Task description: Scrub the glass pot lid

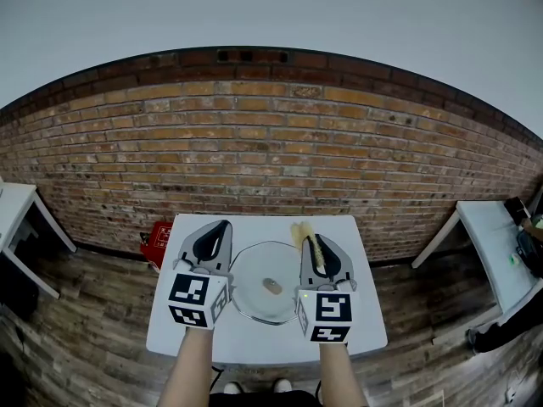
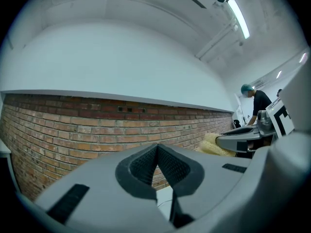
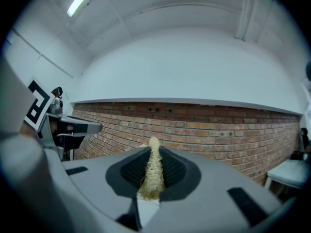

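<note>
The round glass pot lid (image 1: 265, 282) lies flat on the white table (image 1: 254, 339), its knob (image 1: 272, 287) at the middle. My left gripper (image 1: 222, 225) hovers at the lid's left side, shut with nothing between its pads (image 2: 156, 152). On the lid's right side my right gripper (image 1: 315, 246) is shut on a yellow loofah scrubber (image 1: 308, 237). The scrubber (image 3: 153, 174) is squeezed thin between the dark pads and sticks out past the tips. Both grippers point at the brick wall.
A brick wall (image 1: 271, 159) rises behind the table. A red object (image 1: 156, 242) sits on the wooden floor by the table's left corner. Other white tables stand at far left (image 1: 15, 210) and far right (image 1: 496, 244). A person (image 2: 255, 103) stands far off.
</note>
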A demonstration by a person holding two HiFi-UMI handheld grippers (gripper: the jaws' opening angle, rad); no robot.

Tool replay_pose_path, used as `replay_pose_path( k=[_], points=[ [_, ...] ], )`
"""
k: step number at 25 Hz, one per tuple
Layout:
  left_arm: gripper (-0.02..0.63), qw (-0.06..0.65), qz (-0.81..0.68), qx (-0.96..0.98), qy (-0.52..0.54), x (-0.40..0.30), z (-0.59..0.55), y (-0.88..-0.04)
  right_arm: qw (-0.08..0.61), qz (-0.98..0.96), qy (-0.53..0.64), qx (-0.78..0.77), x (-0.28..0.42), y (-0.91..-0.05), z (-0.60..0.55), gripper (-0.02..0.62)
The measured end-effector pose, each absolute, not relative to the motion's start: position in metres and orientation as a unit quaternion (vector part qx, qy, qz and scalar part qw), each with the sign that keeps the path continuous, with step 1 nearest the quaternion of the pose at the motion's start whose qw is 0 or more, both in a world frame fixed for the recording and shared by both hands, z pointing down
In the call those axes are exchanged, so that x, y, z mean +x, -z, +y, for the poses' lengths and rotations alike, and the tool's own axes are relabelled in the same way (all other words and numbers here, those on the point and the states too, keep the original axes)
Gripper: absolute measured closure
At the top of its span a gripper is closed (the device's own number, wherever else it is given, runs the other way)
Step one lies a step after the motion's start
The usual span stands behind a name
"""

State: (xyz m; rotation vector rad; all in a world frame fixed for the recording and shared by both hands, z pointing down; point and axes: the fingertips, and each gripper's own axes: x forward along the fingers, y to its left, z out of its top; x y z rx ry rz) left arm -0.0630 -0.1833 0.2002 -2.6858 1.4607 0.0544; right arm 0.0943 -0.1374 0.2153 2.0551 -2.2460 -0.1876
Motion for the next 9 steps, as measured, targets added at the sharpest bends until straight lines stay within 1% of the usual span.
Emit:
replay_pose_path(
  k=[9],
  points=[
    [0.595,0.049,0.479,-0.877,-0.015,-0.0608,-0.184,-0.1976,0.044,-0.736,0.066,0.673,0.0965,-0.2134,-0.1374,0.538]
  ],
)
